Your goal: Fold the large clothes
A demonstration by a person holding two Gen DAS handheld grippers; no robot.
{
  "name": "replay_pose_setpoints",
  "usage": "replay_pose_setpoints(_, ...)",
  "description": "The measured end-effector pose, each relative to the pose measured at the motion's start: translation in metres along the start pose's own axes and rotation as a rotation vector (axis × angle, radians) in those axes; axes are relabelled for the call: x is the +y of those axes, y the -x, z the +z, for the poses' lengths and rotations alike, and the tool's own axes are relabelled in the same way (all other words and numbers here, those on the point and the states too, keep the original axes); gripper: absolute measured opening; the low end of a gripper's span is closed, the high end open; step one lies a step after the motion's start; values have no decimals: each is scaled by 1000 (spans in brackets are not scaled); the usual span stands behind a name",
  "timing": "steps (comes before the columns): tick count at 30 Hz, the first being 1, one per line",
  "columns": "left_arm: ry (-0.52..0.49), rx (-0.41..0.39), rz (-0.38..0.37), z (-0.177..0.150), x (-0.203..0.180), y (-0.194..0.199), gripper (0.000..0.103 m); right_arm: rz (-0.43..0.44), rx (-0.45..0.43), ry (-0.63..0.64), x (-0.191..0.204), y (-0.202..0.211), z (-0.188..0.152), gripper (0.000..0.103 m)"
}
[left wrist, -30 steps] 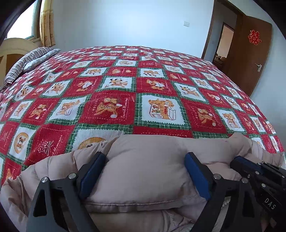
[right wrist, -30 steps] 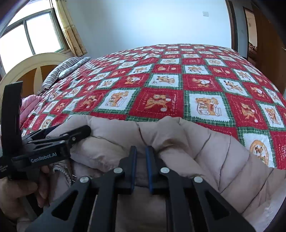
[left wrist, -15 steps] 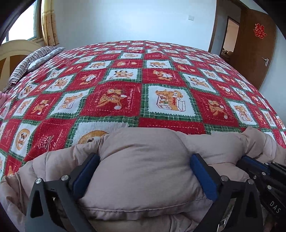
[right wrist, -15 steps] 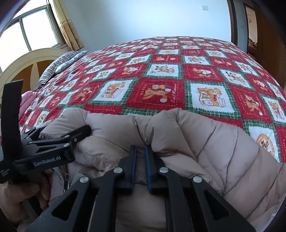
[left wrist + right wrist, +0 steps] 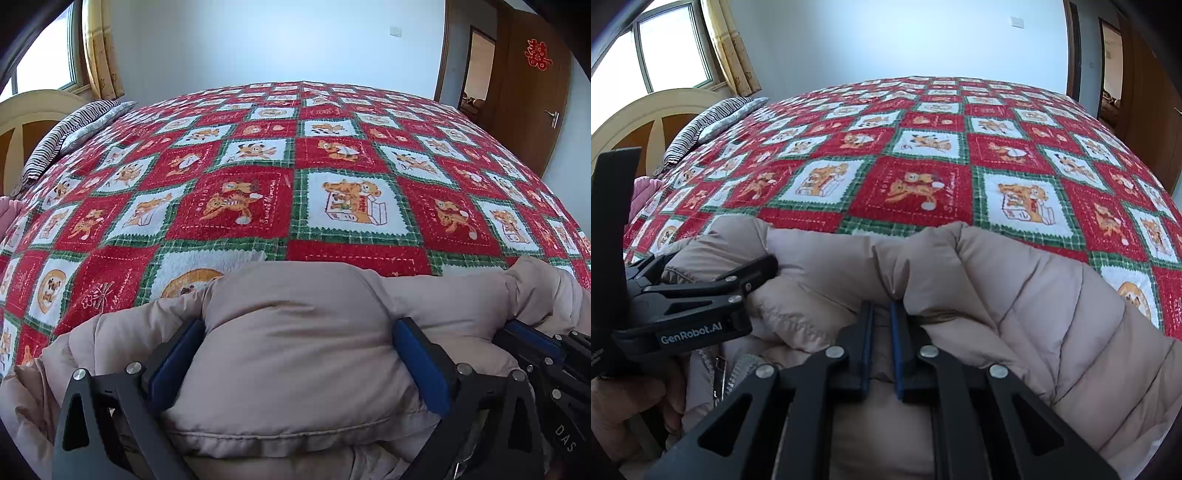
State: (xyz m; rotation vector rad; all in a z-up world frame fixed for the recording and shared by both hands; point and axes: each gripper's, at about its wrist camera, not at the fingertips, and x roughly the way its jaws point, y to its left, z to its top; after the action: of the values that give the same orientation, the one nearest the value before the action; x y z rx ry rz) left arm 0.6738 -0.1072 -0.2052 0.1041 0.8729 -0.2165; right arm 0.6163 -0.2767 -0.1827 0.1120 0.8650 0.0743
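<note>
A beige padded jacket (image 5: 295, 369) lies bunched at the near edge of the bed, its zipper (image 5: 735, 373) showing at lower left in the right wrist view. My left gripper (image 5: 299, 328) stands wide open, and a thick puff of the jacket bulges up between its blue pads (image 5: 177, 354). In the right wrist view the same left gripper (image 5: 753, 273) lies on the jacket's left part, held by a hand (image 5: 628, 398). My right gripper (image 5: 882, 308) is shut on a thin fold of the jacket (image 5: 1015, 295). Its tip also shows at the right edge as right gripper (image 5: 517, 328).
A red, white and green patchwork bedspread (image 5: 236, 206) covers the whole bed beyond the jacket. A striped pillow (image 5: 74, 129) and a cream headboard (image 5: 26, 118) are at the far left, with a pink cloth (image 5: 642, 188) near them. A brown door (image 5: 532, 92) stands at the right.
The left gripper's jaws have spread a little wider around the jacket's puff. The right gripper has stayed shut on its fold. Both views have tipped slightly.
</note>
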Motion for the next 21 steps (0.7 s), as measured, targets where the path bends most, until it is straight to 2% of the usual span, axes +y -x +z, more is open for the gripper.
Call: replay_pose_setpoints(21,-10,12,14,0,-3,-4,102,-13,14,8,1,-4,1,11)
